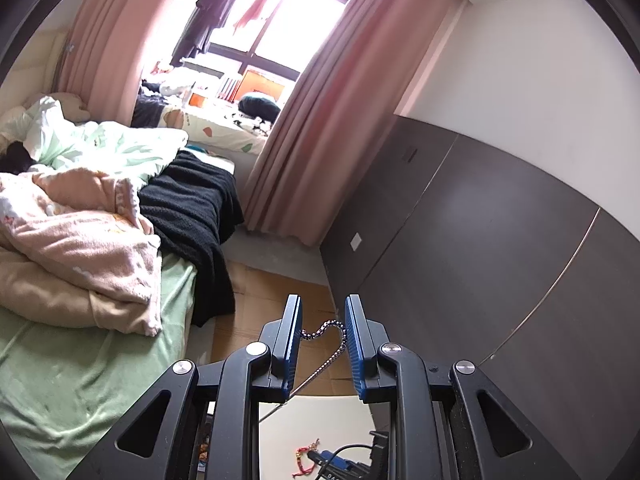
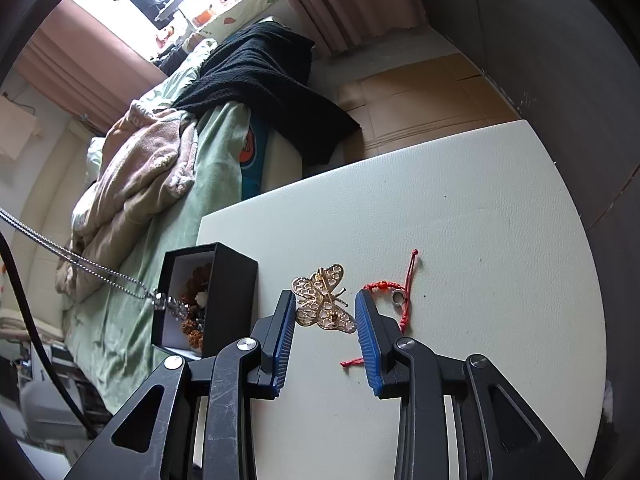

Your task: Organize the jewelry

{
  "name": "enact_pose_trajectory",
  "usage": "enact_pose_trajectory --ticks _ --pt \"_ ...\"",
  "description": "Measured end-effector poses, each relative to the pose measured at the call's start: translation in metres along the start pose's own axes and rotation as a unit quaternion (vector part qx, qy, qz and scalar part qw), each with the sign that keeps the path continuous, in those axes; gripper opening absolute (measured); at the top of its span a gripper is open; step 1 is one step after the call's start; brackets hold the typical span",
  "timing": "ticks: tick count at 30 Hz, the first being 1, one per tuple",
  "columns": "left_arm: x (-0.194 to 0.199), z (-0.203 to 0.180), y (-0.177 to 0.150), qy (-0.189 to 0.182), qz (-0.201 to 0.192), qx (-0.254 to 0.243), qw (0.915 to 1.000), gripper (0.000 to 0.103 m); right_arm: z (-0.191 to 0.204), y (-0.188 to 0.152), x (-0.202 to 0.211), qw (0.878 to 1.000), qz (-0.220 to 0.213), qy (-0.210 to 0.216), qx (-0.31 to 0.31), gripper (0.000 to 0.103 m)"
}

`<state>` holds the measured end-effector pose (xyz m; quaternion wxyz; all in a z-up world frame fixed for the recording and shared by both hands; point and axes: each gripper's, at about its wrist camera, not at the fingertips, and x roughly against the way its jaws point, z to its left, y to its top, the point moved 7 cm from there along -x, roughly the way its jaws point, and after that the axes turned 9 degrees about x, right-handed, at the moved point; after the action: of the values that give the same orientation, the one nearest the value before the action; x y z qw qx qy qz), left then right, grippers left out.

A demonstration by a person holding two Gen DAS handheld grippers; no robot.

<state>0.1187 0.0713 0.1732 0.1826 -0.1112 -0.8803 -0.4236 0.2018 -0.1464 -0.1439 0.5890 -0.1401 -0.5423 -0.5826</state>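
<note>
The left tongs [image 1: 322, 334], parted, carry the silver chain necklace [image 1: 325, 327] draped loosely; it could slip off beside the black box [image 2: 224, 292]. The right tongs [image 2: 325, 322] hang open over the butterfly brooch [image 2: 323, 299].

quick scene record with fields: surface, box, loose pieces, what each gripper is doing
surface: white table beside a bed
box: open black box at the table's left edge, brown beaded jewelry inside
chain: silver chain necklace draped across the left gripper, its pendant end hanging into the box
loose pieces: gold butterfly brooch; red cord bracelet with a small ring
right gripper: open, fingers either side of the brooch, holding nothing
</note>
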Motion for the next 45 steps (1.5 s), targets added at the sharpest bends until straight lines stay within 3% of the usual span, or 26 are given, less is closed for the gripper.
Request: enact_pose_trajectory --ticks 9,20,45 --pt "-0.011 0.027 -0.012 0.011 0.018 0.025 0.9995 0.023 0.003 -0.001 0.0 1.0 0.0 0.002 0.003 0.032" --pt "0.002 0.014 -0.005 0.003 0.004 0.006 1.0 0.023 0.008 -0.001 -0.007 1.0 0.008 0.002 0.006 0.032" --pt "-0.082 0.11 -0.108 0.046 0.103 0.081 0.9903 0.023 0.009 0.002 -0.002 1.0 0.0 -0.002 0.005 0.032"
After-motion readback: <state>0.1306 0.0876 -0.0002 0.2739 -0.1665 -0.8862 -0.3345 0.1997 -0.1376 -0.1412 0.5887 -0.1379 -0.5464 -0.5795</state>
